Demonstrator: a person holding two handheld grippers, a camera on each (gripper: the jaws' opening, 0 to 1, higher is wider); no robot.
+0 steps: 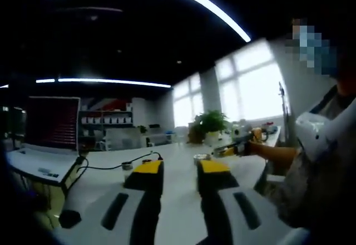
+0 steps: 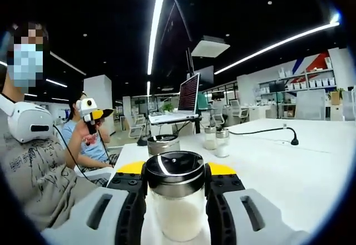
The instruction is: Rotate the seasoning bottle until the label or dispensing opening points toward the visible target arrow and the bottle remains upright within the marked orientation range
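- Table [image 2: 311,167]: white, broad, running far into an open office; it also carries the items seen in the left gripper view.
- Person [image 2: 33,172]: seated at the left in the right gripper view, in a grey printed shirt with a white headset at the neck.
- Laptop [image 1: 47,139]: open at the far left of the left gripper view, its lit screen facing the camera, a black cable trailing from it across the table.
- Potted plant [image 1: 210,125]: green, at the far end of the table by the windows.
- Right gripper [image 2: 177,197]: yellow-tipped black fingers clamped on either side of the seasoning bottle.
- Left gripper [image 1: 179,178]: yellow-tipped fingers apart, nothing between them, over bare table.
- Seasoning bottle [image 2: 177,200]: upright, near and central, glass body filled with white grains, shiny dark cap.
- Round metal tin [image 2: 163,143]: just behind the bottle.
- Two small shakers [image 2: 216,140]: side by side, farther right of the tin.
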